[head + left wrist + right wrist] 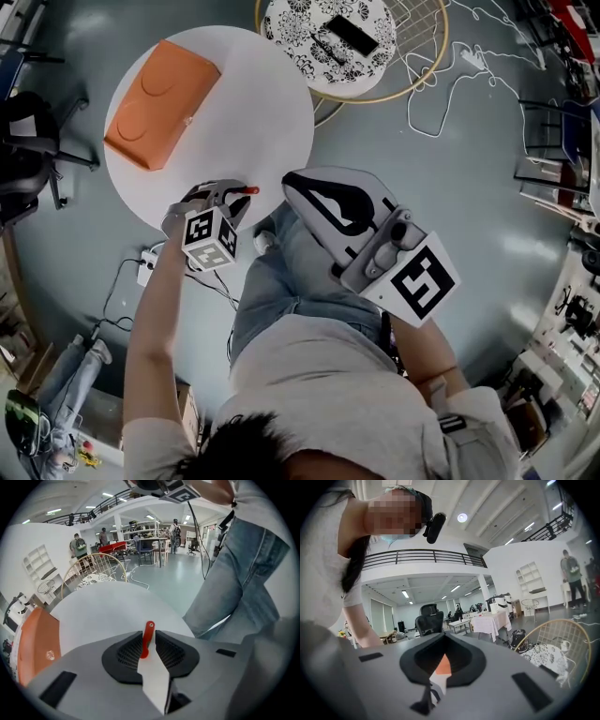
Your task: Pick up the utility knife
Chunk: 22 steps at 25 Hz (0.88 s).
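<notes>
Utility knife (148, 638) between tight left jaws, orange box (161, 103) beyond; right jaws together, empty.

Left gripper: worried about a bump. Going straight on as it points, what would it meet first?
Likely the bare white table just ahead; the left gripper, shut on the knife, aims across it, orange box off left.

Round white table (253, 112), orange box (161, 103) on it (near one edge)
</notes>
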### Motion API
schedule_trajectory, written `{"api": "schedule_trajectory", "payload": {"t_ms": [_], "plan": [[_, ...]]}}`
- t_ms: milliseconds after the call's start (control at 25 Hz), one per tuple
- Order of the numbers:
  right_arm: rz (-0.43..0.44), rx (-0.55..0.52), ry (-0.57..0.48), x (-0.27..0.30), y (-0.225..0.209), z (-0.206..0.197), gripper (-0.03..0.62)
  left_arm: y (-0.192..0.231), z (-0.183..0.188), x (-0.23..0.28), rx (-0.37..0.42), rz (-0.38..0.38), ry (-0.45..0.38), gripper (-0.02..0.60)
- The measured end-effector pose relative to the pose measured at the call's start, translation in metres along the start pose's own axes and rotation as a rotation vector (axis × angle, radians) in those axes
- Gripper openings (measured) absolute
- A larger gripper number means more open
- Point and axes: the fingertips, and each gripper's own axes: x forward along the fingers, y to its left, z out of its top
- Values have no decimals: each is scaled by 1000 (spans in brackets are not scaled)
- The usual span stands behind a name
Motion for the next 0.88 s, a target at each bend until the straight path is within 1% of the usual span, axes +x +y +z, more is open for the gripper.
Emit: {"api": "schedule_trajectory", "payload": {"t_ms": [160,360,440,520,640,880], "plan": [[-1,6,2,-1,-4,-1,8,4,0,2,-24,-9,-1,89],[-1,12,2,-1,-7,-1,8,5,4,3,25,-20,25,89],[0,11,0,0,-8,0,8,5,8,3,45,-24,21,89],[-1,11,0,0,-9,1,8,6,12,4,56,-25,14,89],[-2,12,2,0,-9,0,8,5,10,7,70,-44,31,89],[-9,18,4,-1,-11,-1,8,5,7,8,30,-85,31,87]]}}
